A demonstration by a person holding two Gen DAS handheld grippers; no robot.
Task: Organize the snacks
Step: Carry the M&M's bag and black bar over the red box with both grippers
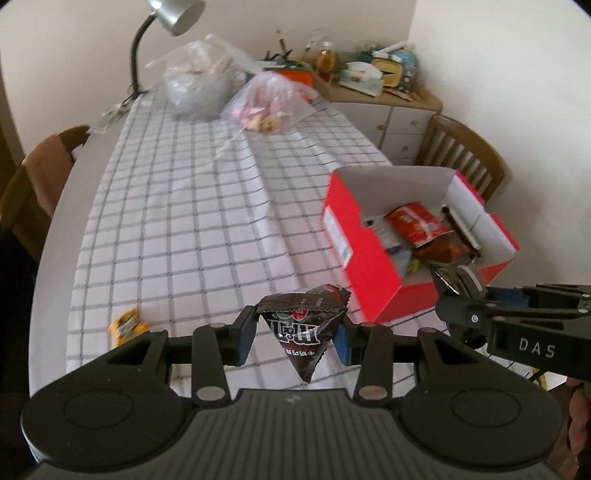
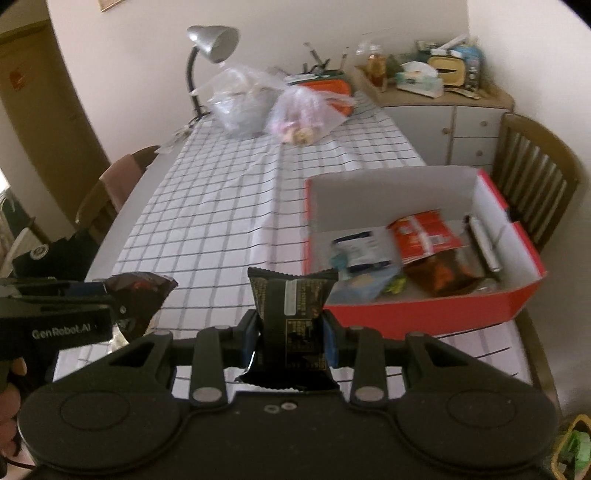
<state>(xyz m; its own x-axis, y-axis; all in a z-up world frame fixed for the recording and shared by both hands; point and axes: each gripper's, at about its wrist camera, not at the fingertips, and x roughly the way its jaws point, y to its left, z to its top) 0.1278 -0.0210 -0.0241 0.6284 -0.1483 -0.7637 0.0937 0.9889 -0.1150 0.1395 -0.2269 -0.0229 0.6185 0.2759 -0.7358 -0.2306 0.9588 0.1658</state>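
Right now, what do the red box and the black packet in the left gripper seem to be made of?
Red box: likely cardboard, red outside and plain white inside, with folded flaps. Black packet in the left gripper: probably glossy plastic or foil film, creased, with crimped seams.

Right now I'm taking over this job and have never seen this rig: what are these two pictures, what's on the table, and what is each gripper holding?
There is no robot arm: a person holds a two-finger gripper in each hand, with a fisheye camera on each looking along its fingers.

The left wrist view shows the left gripper shut on a black triangular snack packet. The right wrist view shows the right gripper shut on a black snack bar.

The table has a checked cloth. On it stands an open red box already holding several snacks. A yellow snack lies on the cloth. At the far end are clear plastic bags and a lamp.
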